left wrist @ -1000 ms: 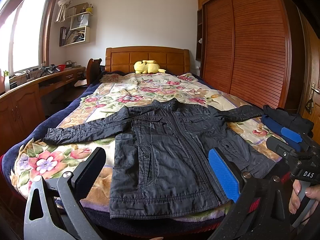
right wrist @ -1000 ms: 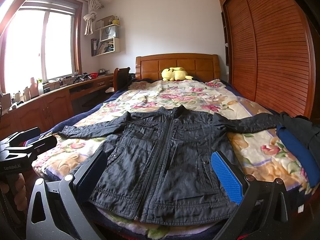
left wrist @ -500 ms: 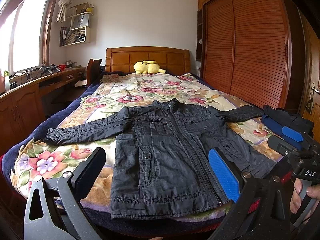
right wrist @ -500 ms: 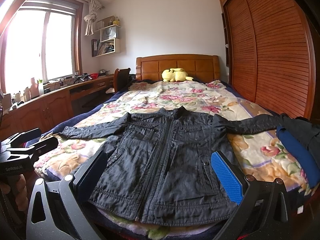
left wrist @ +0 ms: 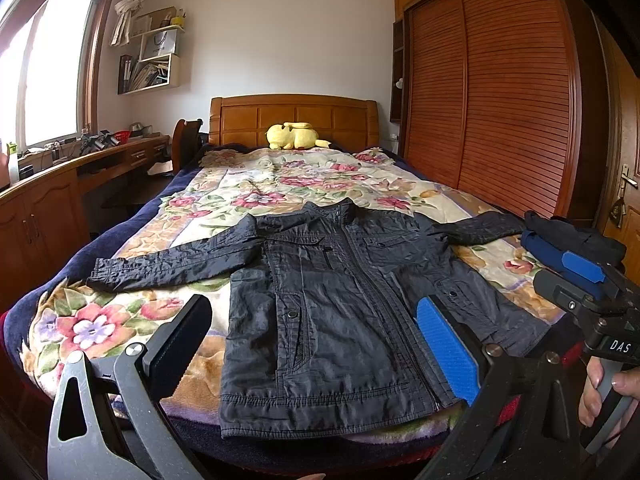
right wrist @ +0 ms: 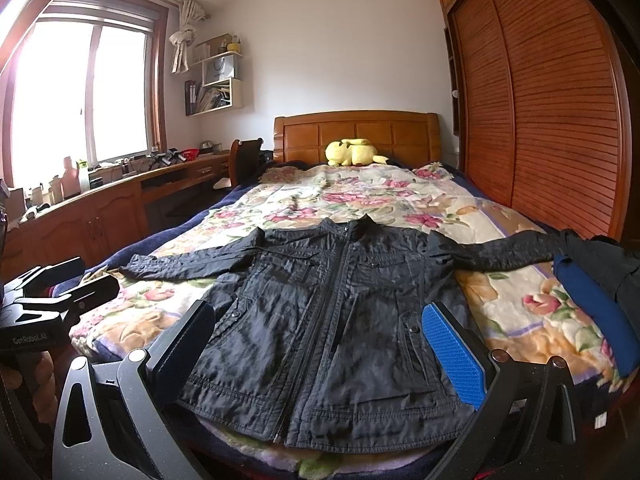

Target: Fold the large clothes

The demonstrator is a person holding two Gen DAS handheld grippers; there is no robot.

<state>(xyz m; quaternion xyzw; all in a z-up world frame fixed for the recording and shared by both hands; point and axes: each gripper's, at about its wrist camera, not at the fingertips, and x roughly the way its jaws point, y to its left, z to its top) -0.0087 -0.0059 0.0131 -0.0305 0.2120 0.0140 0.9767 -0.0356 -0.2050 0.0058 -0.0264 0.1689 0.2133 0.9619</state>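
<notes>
Left gripper (left wrist: 316,344) and right gripper (right wrist: 320,344) level at bed foot, side by side above black jacket (left wrist: 336,308) hem; both spread wide, holding nothing.

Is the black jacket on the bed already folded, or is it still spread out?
Spread out. The black jacket lies flat on the bed, front up, both sleeves stretched sideways, no fold visible.

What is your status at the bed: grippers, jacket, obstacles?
Left gripper open, right gripper open, both empty. Black jacket flat, unfolded. Folded dark clothes by its right-hand sleeve.
</notes>
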